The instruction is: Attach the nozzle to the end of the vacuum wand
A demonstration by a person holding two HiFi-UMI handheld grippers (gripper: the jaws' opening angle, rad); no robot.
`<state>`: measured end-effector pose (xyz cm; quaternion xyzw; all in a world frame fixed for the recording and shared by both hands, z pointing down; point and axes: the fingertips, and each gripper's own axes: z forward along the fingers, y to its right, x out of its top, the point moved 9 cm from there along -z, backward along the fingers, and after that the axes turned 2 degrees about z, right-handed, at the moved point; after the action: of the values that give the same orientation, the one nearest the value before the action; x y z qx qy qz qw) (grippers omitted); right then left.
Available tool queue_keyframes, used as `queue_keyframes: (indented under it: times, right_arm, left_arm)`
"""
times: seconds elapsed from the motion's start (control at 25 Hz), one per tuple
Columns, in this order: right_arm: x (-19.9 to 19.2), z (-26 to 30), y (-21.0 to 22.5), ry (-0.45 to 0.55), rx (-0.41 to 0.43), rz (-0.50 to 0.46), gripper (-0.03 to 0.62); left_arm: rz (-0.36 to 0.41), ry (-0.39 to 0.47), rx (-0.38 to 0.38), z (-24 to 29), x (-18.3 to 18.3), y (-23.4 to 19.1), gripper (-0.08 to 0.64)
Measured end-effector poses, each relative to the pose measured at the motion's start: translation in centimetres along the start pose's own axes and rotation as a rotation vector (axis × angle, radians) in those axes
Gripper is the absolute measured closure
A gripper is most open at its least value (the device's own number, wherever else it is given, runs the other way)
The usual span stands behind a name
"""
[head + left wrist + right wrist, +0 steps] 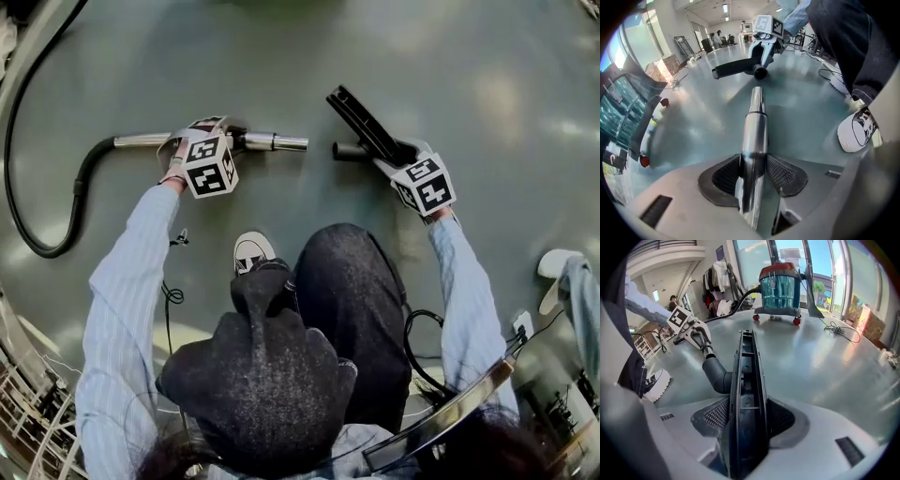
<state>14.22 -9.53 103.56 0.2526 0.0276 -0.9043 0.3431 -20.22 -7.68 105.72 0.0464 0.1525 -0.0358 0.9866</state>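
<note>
L claw (228, 141) is clamping the vacuum wand (277, 142) mid-tube, pads pressing both sides, prob. steadying it w/ the open end pointing to 3 o'clock. The wand is showing as smooth polished metal, round, stepping down to a narrower tip. A black hose (37, 234) is curving off at 9 over the floor (281, 66). Apart from the tip, at 3, R claw (398, 161) is pinching the nozzle (361, 122), flat black moulded plastic. Its round neck is facing 9, likely lining up w/ the tip.
</note>
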Motion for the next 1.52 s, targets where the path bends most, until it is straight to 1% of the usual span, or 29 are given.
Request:
queue_keyframes:
  times: [0.12, 0.24, 0.36, 0.48, 0.56, 0.72, 0.88, 1.08, 1.2, 1.36, 1.44, 1.52]
  right_arm:
    - [0.7, -0.5, -0.5, 0.020, -0.013, -0.008, 0.354]
    - [1.6, -1.6, -0.3, 0.020, -0.025, -0.039, 0.354]
    - [1.8, -2.2, -0.1, 0.014, -0.044, -0.066, 0.354]
    - [2.1, -2.5, 0.1, 0.042, -0.059, -0.019, 0.354]
    - [2.6, -2.7, -0.1, 0.060, -0.058, -0.004, 0.354]
    - [3.1, -2.5, -0.7, 0.066, -0.074, -0.033, 0.354]
    - [3.1, -2.7, -0.5, 0.068, -0.094, -0.017, 0.354]
    - [3.7, -3.1, -1.4, 0.043, -0.153, -0.047, 0.358]
    - [3.9, -3.1, -1.8, 0.025, -0.153, -0.025, 0.360]
    - [3.9, -2.3, -1.9, 0.014, -0.161, -0.069, 0.362]
    - [3.8, -2.2, -1.8, -0.001, -0.158, -0.032, 0.362]
    - [4.1, -2.4, -1.9, -0.016, -0.161, 0.046, 0.364]
  left_arm:
    - [0.013, 0.045, -0.012, -0.9, 1.6, 0.7, 0.383]
    - [0.011, 0.073, 0.006, -2.1, 3.6, 0.1, 0.383]
    - [-0.001, 0.085, 0.015, -2.8, 4.5, -0.7, 0.383]
    - [-0.006, 0.092, 0.014, -3.1, 4.9, -1.1, 0.383]
    - [-0.009, 0.095, 0.014, -3.3, 5.1, -1.2, 0.383]
    - [-0.007, 0.090, 0.015, -3.4, 5.3, -1.0, 0.383]
    - [-0.019, 0.065, 0.039, -3.2, 5.7, -1.2, 0.383]
    - [-0.024, 0.031, 0.038, -2.7, 5.7, -1.2, 0.384]
    - [-0.028, 0.030, 0.047, -2.6, 5.5, -1.0, 0.383]
    - [-0.009, 0.039, 0.049, -1.7, 5.1, -0.6, 0.387]
    - [-0.023, 0.046, 0.065, -1.5, 5.2, -0.6, 0.387]
    - [-0.050, 0.048, 0.081, -1.5, 5.3, -1.1, 0.386]
